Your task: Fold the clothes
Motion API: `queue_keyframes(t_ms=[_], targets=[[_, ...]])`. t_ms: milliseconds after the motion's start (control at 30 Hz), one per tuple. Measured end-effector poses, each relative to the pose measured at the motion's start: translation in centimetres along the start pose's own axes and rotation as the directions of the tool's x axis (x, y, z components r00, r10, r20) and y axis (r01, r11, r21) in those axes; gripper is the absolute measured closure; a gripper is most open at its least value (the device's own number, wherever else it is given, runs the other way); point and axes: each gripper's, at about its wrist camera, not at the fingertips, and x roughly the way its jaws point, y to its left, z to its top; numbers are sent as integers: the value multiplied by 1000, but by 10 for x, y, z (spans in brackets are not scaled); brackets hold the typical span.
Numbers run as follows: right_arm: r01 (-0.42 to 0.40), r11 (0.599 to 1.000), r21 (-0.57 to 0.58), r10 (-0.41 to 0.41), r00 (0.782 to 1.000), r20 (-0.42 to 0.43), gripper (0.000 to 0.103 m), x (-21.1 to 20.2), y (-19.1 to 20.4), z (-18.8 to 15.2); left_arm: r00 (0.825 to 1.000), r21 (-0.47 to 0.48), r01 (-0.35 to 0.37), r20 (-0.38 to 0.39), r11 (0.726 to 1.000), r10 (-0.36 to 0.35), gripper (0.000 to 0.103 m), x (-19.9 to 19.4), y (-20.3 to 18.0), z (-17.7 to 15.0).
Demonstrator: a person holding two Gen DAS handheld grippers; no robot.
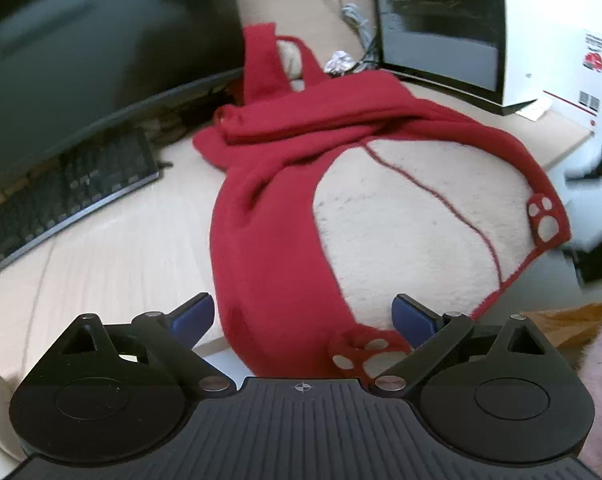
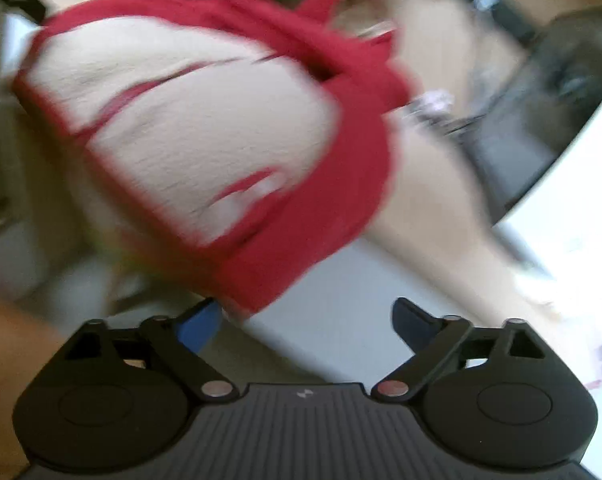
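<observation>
Fingers: left gripper (image 1: 303, 314) and right gripper (image 2: 305, 320) both gaping wide, gripping nothing | garment (image 1: 285, 208) lying spread on desk (image 1: 113, 240), cream lining up, likely for folding | left jaws straddling its near paw cuff (image 1: 361, 352) | keyboard (image 1: 73, 196) crowding left, box (image 1: 557, 32) far right; near edge offering room.

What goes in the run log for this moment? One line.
task: fold clothes | red garment: flat on desk | left gripper: open | right gripper: open | grip: none
</observation>
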Motion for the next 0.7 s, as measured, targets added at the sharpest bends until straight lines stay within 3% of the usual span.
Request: queue_keyframes(t_ms=[67,233,367,433,567,700], targets=[[69,998,13,-70,991,112,13,-17,-18,24,1000,-15,-5,9,1000,5,4,-7,1,4],[85,996,22,-88,944,317,13,-29,-81,104,998,-159,31,52,987,-23,4,-16,9,31],[27,998,51,-44,927,372,13,-10,-115,159,991,-229,125,72,965,-111,3,-23,3,49],[7,999,36,-20,919,393,13,-1,-121,177,992,-220,123,37,968,-118,2,-20,-8,47],[-28,1000,-4,28,908,418,13,15,-125,190,991,-191,-25,-131,981,0,2,4,-29,32],[-74,997,-25,77,910,407,13,20,-130,183,954,-233,-225,-250,946,165,2,21,-7,23]])
